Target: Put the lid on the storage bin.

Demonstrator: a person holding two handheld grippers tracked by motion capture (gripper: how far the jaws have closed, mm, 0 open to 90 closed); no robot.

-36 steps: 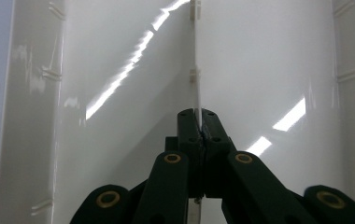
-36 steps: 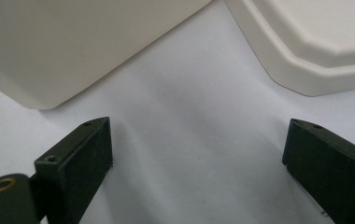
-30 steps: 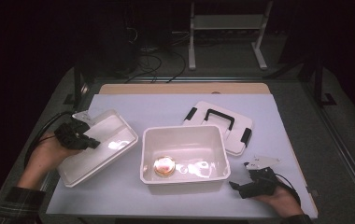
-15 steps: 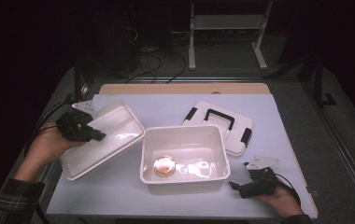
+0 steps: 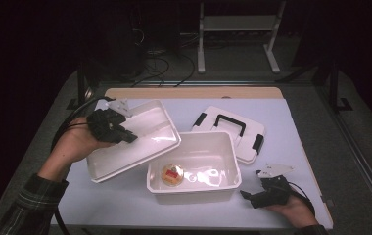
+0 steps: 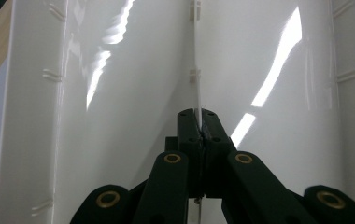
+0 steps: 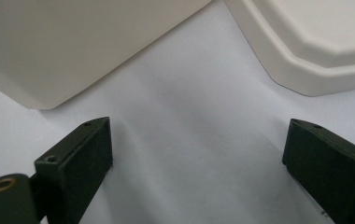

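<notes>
The left gripper (image 5: 125,136) has its jaws clamped on the thin rim of a shallow white tray (image 5: 145,142); the left gripper view shows the pads (image 6: 199,123) pinched together on that upright edge (image 6: 196,70). The tray hangs tilted above the table (image 5: 291,127), its near corner low and its right edge just over the left rim of the open white bin (image 5: 194,183), which stands at the middle of the table with a small round yellow-and-red object (image 5: 172,175) on its floor. The main risk is in the hold itself: a glossy plastic lip gripped at a single spot lets the tray pivot or slide out if the hand tips or speeds up, and it would drop on the bin or the table. A second risk is that the low edge catches the bin's rim and shoves the bin, since nothing steadies it; the right gripper (image 5: 252,196) rests on the table just right of the bin with its jaws spread wide and empty, touching neither the bin nor the handled lid (image 5: 235,134) lying behind it. If the tray is meant to nest inside, a skewed entry could jam it on the walls
</notes>
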